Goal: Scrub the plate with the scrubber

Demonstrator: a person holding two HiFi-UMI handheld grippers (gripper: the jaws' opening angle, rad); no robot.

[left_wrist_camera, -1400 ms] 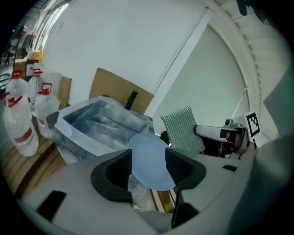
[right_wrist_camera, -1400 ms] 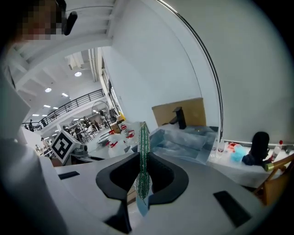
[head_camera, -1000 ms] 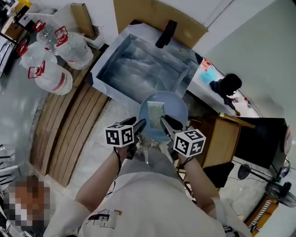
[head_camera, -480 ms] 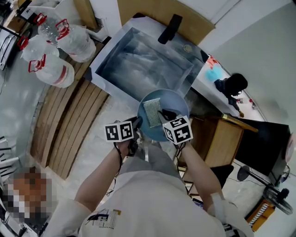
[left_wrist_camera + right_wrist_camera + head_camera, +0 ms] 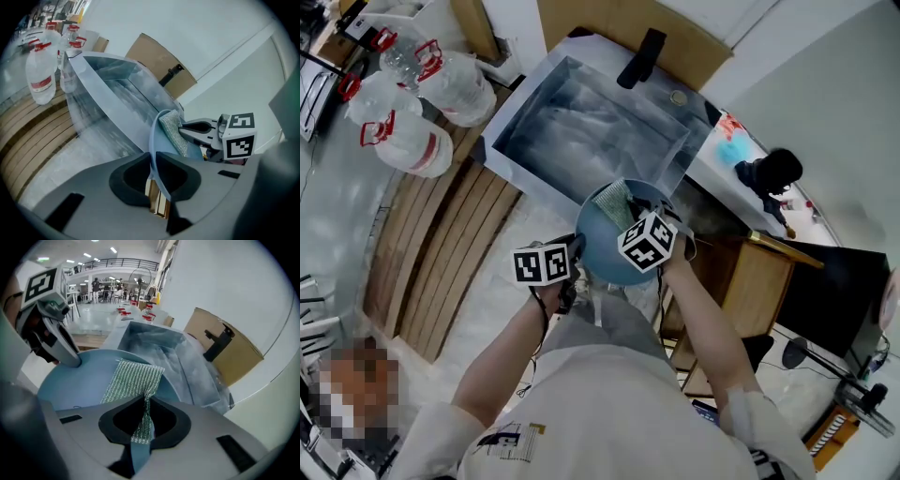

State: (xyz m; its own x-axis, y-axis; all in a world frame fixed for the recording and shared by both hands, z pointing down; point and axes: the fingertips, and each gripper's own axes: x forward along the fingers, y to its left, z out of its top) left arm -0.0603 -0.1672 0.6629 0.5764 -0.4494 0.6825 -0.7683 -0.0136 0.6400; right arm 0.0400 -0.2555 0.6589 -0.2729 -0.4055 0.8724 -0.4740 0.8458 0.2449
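Note:
The blue plate (image 5: pixel 602 251) is held tilted over the near edge of the sink. My left gripper (image 5: pixel 578 250) is shut on the plate's near rim (image 5: pixel 153 140); its jaws have just been closing on it. A green mesh scrubber (image 5: pixel 618 200) lies against the plate's inner face (image 5: pixel 79 380). My right gripper (image 5: pixel 630 217) is shut on the scrubber's near end (image 5: pixel 143 416), and the rest of the scrubber (image 5: pixel 134 377) fans out over the plate. In the left gripper view the right gripper (image 5: pixel 187 127) presses the scrubber (image 5: pixel 173 132) on the plate.
A steel sink (image 5: pixel 591 131) with a black tap (image 5: pixel 639 58) lies just beyond the plate. Water jugs (image 5: pixel 408 141) stand at the left above wooden slats (image 5: pixel 441 244). A wooden cabinet (image 5: pixel 755 281) is at the right. A blurred person is at lower left.
The left jaws closed on the plate's rim. The right gripper moved over the plate, rolled and took hold of the scrubber. The plate went from lying flat to tilted.

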